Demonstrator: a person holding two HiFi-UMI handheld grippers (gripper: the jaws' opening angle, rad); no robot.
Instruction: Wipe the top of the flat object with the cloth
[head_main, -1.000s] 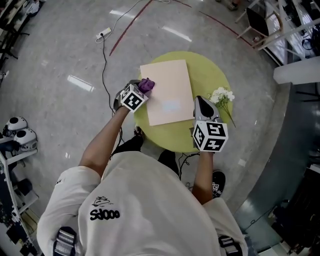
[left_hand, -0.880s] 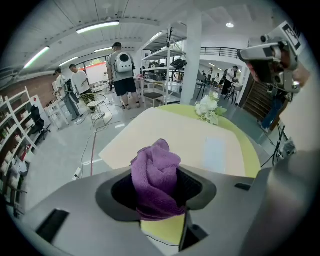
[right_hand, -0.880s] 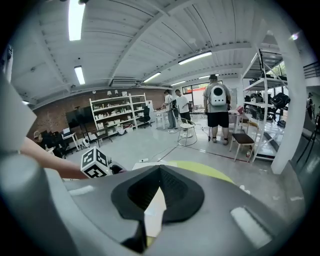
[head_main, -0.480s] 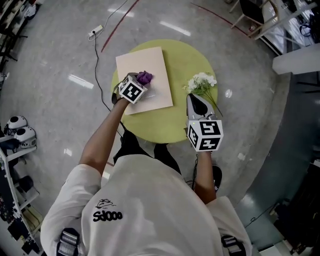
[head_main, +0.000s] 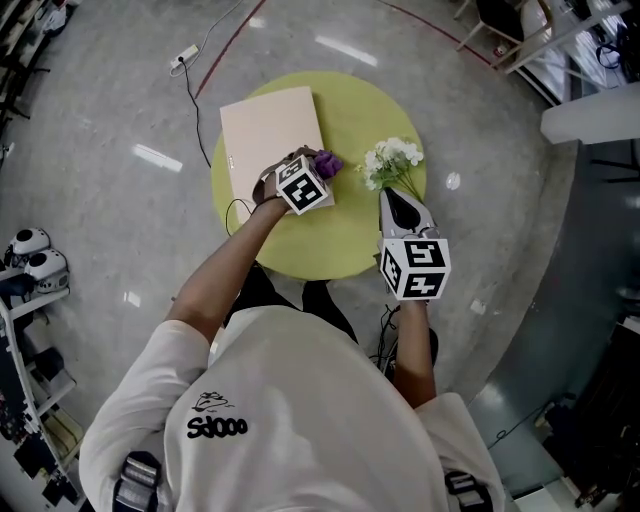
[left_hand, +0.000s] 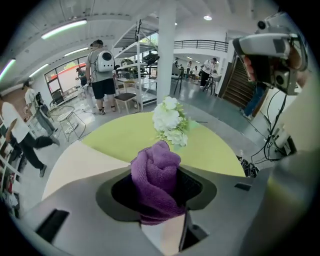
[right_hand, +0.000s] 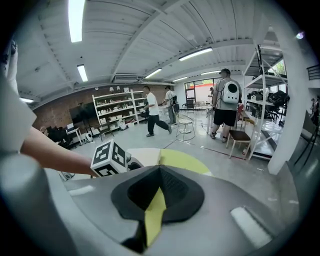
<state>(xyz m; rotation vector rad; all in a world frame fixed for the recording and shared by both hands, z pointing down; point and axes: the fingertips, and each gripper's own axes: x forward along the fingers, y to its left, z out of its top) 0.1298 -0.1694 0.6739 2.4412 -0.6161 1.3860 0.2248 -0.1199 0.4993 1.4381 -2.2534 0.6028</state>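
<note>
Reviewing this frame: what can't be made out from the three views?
Head view: the left gripper covers the board's near corner, hiding whether the cloth touches it.
Left gripper view: the jaws, shut on the cloth, block its underside.
Head view: the right gripper covers the flowers' stem ends.
Right gripper view: the board is a sliver behind the left gripper's cube.
</note>
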